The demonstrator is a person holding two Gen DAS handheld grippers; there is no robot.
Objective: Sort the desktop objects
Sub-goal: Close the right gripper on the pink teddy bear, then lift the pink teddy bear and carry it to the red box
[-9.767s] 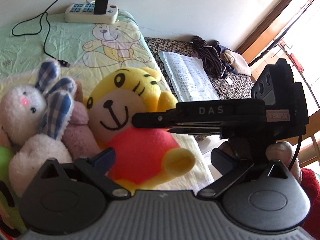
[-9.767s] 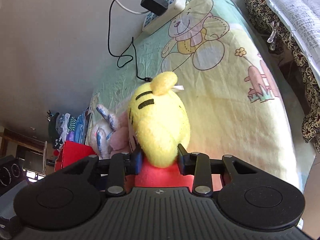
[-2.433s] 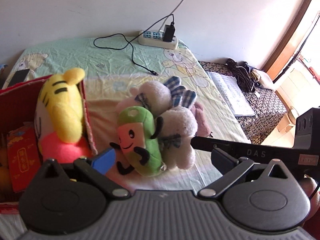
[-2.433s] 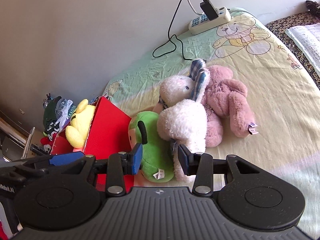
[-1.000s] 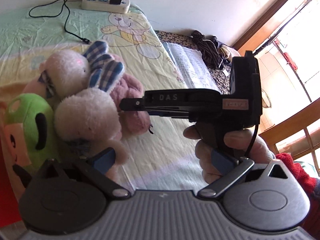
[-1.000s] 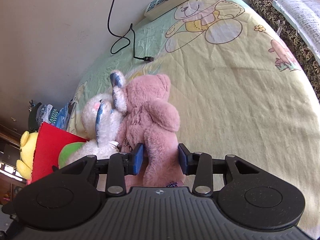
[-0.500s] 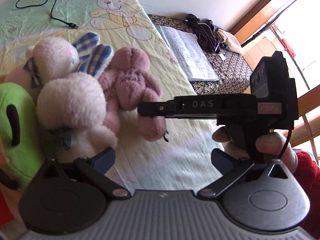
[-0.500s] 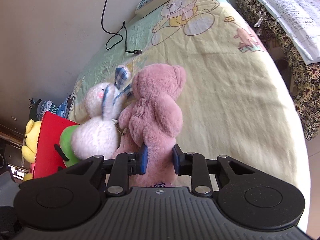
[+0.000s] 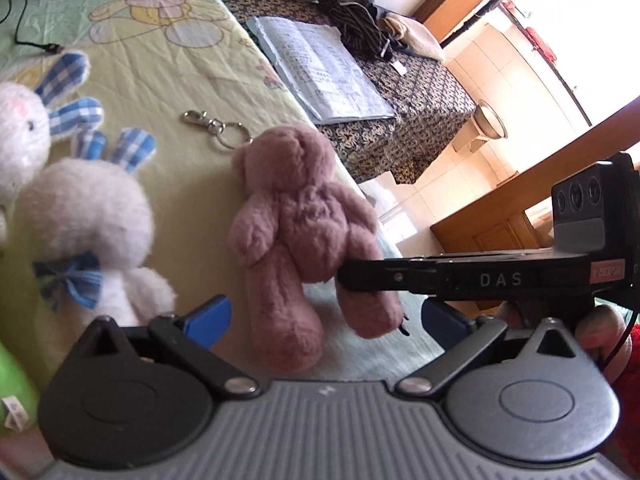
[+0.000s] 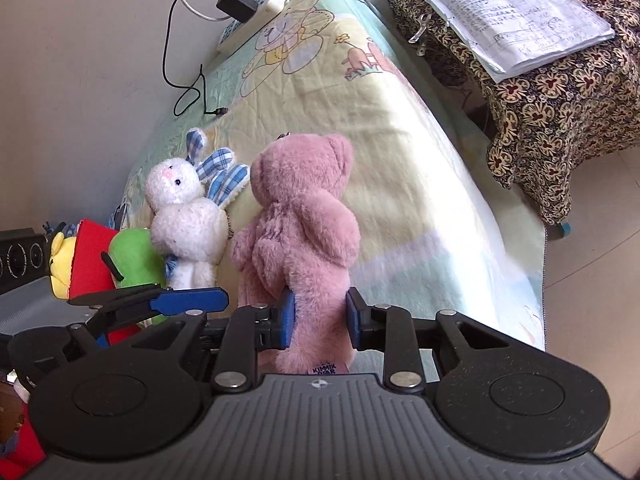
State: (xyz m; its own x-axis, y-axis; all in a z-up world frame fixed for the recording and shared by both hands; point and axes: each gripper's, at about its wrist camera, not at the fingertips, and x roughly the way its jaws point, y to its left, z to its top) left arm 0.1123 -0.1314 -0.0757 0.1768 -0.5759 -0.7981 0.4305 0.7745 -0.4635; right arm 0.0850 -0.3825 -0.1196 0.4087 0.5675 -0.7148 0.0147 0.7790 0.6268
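In the right wrist view, the right gripper [image 10: 320, 317] is seen closed on the lower body of the pink teddy bear [image 10: 298, 236], its blue pads pressed into the fur on both sides. The bear is held upright with its back to the camera, and a label is seen at its lower end just above the gripper body. In the left wrist view the same bear [image 9: 298, 224] is seen with one leg pinched by the dark fingers of the right gripper [image 9: 360, 280], which comes in from the right edge and is held by a hand [image 9: 604, 328]. The left gripper [image 9: 320, 318] is held with its jaws wide apart and nothing between them; the bear's other leg is seen just ahead of the gap.

Just left of the bear, two white rabbits [image 10: 184, 216] with blue checked ears are seen lying together on the bear-printed sheet [image 10: 400, 160]. A green plush toy [image 10: 132, 258] is found next to them, touching a red box [image 10: 90, 264], behind which part of a yellow plush toy [image 10: 60, 264] is seen. A metal key ring [image 9: 216, 128] is attached at the bear's head and is seen against the sheet.

Farther off, a white power strip [image 10: 250, 16] with a black charger plugged in lies at the far edge of the sheet by the wall. To the right, an open notebook [image 10: 516, 12] is laid on a dark flowered cloth [image 10: 560, 120].
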